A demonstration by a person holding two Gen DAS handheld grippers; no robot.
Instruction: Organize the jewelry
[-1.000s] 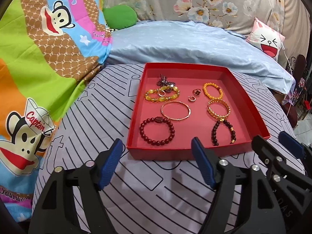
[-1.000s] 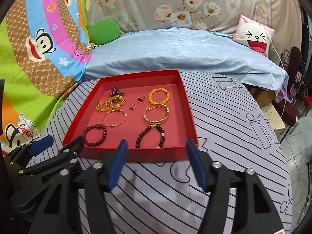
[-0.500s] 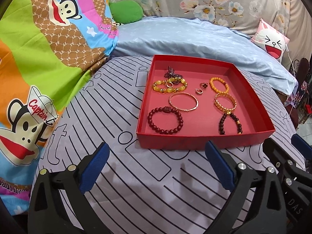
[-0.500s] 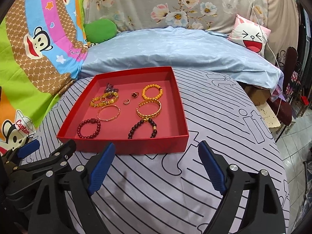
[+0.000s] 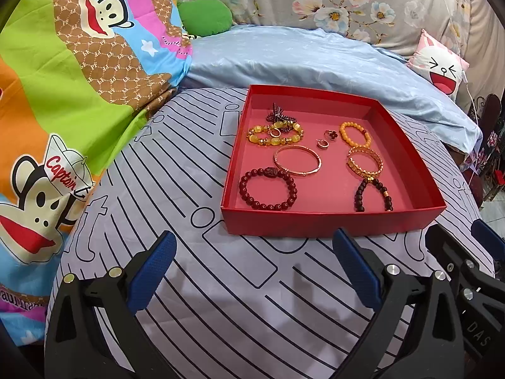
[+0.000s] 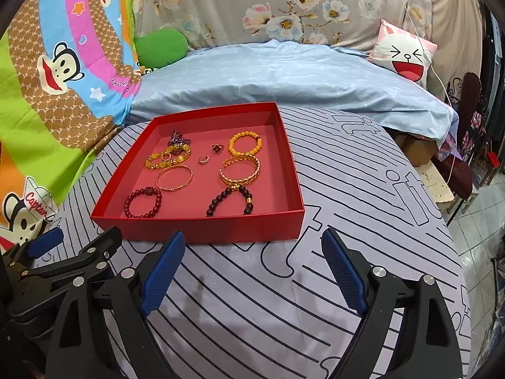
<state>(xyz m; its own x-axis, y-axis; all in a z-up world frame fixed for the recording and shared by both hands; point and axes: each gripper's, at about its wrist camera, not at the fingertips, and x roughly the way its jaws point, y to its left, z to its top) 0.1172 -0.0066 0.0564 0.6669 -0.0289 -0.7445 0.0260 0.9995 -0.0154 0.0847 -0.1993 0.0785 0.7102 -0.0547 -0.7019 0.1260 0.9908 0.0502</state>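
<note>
Striped grey bedsheet [image 5: 195, 284] spread wide, shallow red cardboard tray [image 5: 328, 221] sitting on it!
Inside the tray lie beaded bracelets, a thin gold bangle [image 5: 297, 164] and small rings; left tongs [image 5: 252, 271] and right tongs [image 6: 252, 271] both hover just short of it, spread apart, empty.

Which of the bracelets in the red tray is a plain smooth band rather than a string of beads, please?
The thin rose-gold bangle near the middle of the red tray: one smooth, unbroken hoop. The dark red bracelet in front of it is beaded.
</note>
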